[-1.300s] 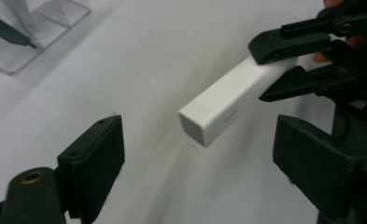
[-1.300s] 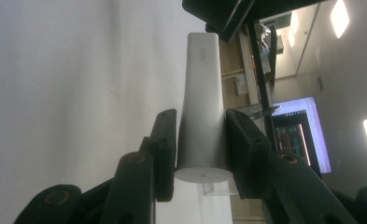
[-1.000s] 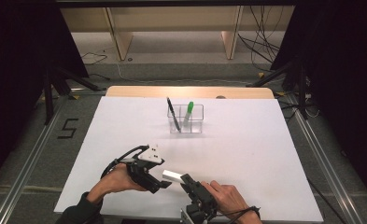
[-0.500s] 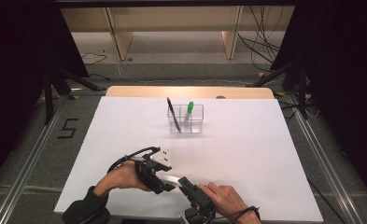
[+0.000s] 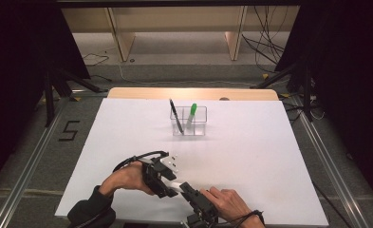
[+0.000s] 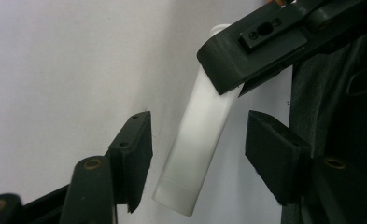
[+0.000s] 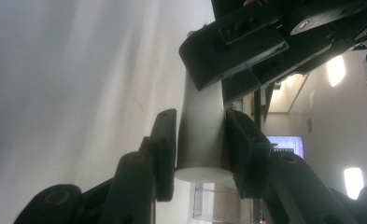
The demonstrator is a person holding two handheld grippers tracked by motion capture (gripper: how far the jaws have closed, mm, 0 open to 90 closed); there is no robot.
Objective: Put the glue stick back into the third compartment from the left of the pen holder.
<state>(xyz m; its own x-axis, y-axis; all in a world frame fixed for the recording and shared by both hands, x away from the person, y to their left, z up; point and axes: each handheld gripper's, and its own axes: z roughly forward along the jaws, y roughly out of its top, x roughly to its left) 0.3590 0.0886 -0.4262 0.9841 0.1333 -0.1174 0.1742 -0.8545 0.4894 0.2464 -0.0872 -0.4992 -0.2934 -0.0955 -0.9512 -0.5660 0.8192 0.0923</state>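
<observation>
Gripping a white tube with the right gripper, fingers clamped on both sides of its round end, tube pointing away toward the left gripper. Sitting near the front edge of the white counter in the high view, both grippers meeting over the tube, left gripper at its left, right gripper just beside it. Straddling the tube's flat crimped end with the left gripper, fingers apart and just closing in, tube between them but gaps showing on both sides, not pressing. Showing the right gripper across the tube's far end in the left gripper view. Standing well apart at counter middle: clear holder carrying a black pen and a green marker, both tilted.
</observation>
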